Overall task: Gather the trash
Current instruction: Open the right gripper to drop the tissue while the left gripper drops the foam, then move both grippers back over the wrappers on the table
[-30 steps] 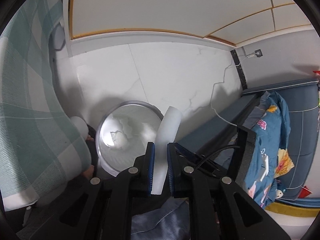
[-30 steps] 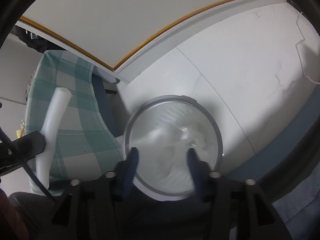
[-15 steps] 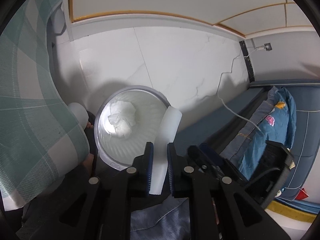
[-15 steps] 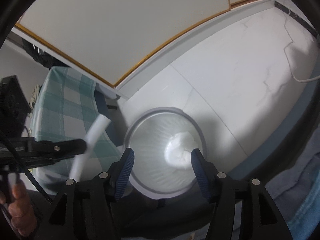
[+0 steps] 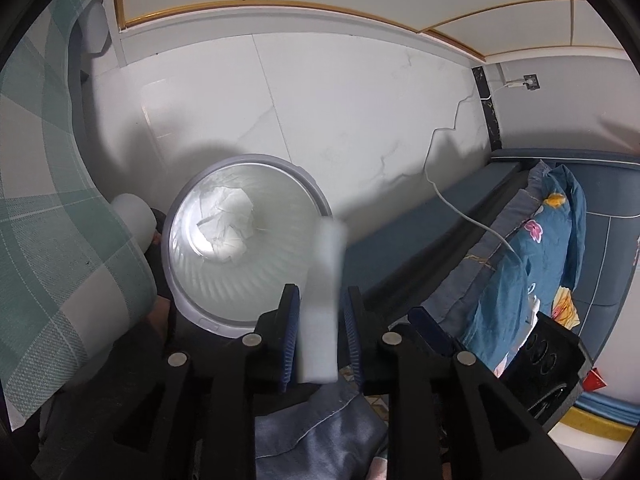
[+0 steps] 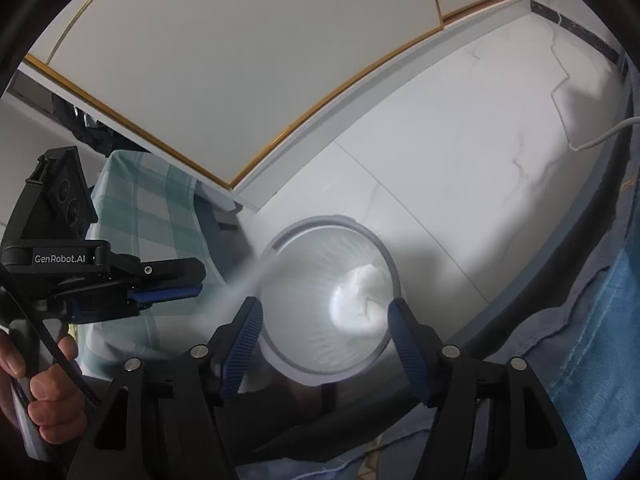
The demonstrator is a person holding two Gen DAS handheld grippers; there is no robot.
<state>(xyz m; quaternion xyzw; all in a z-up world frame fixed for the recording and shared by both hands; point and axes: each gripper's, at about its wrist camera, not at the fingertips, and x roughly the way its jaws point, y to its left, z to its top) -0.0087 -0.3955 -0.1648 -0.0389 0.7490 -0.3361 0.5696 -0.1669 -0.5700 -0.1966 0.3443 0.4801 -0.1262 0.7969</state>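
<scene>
The left gripper (image 5: 320,320) has its fingers parted off a blurred white foam bar (image 5: 322,300), apparently letting it fall toward the bin (image 5: 224,320) holding crumpled paper (image 5: 226,228) just left, while the right gripper (image 6: 326,340), fingers spread and empty, hangs above the bin.

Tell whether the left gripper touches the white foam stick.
Cannot tell. The left wrist view shows the white foam stick between the pads of the left gripper, but blur smears its edges; neither contact nor gap is plain.
</scene>
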